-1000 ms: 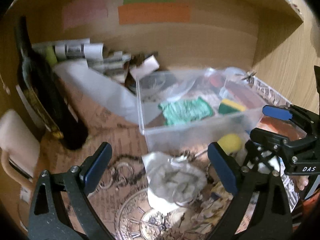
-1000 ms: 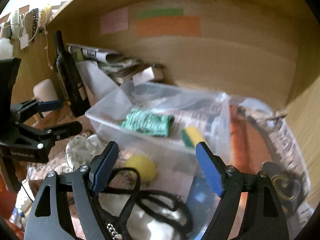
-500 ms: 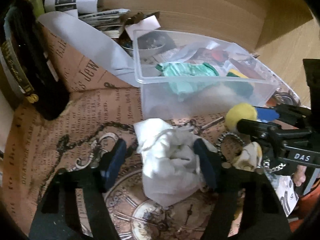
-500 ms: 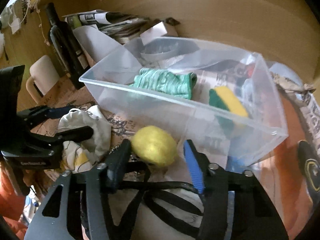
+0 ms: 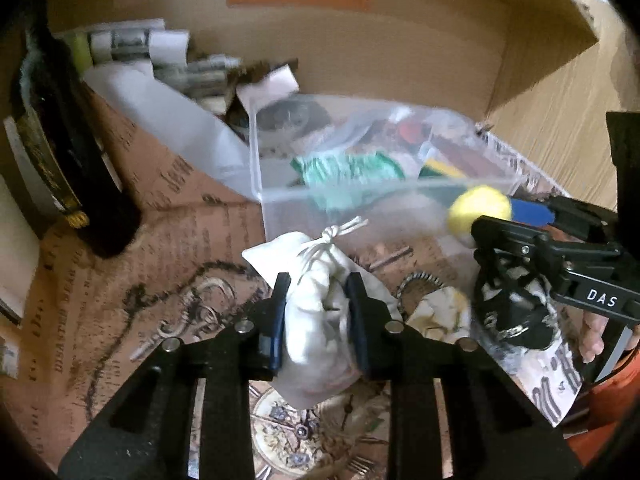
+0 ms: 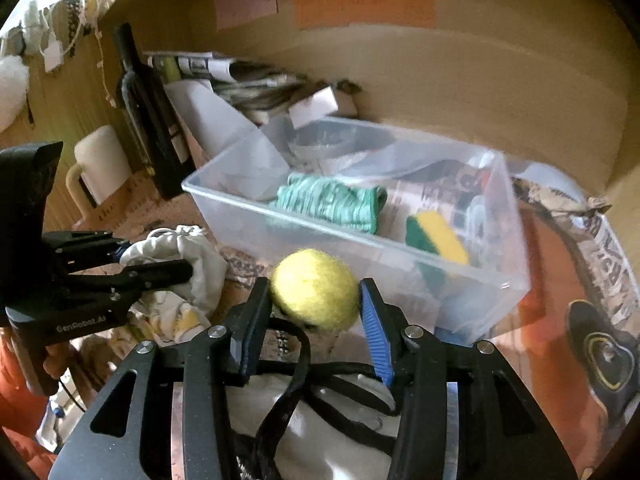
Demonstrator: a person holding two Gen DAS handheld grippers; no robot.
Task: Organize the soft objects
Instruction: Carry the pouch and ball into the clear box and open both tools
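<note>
My left claw [image 5: 318, 320] hides the sides of the white bag [image 5: 316, 336]. The stuff behind the clear box [image 6: 360, 216] is too blurry to tell.

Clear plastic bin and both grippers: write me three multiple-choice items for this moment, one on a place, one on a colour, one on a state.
1. Where does the green knitted cloth lie?
A. Inside the clear plastic bin
B. On the printed paper in front of the bin
C. Against the dark bottle

2. What colour is the ball between the right gripper pads?
A. Red
B. Yellow
C. Blue

3. What is the left gripper doing?
A. Hanging wide open with nothing between its pads
B. Gripping the dark bottle
C. Squeezing the white drawstring pouch

Answers:
1 A: the cloth shows inside the bin's walls, beside a yellow-green sponge.
2 B: the fuzzy ball is plainly yellow.
3 C: both pads press into the pouch as the jaws are closing.
</note>
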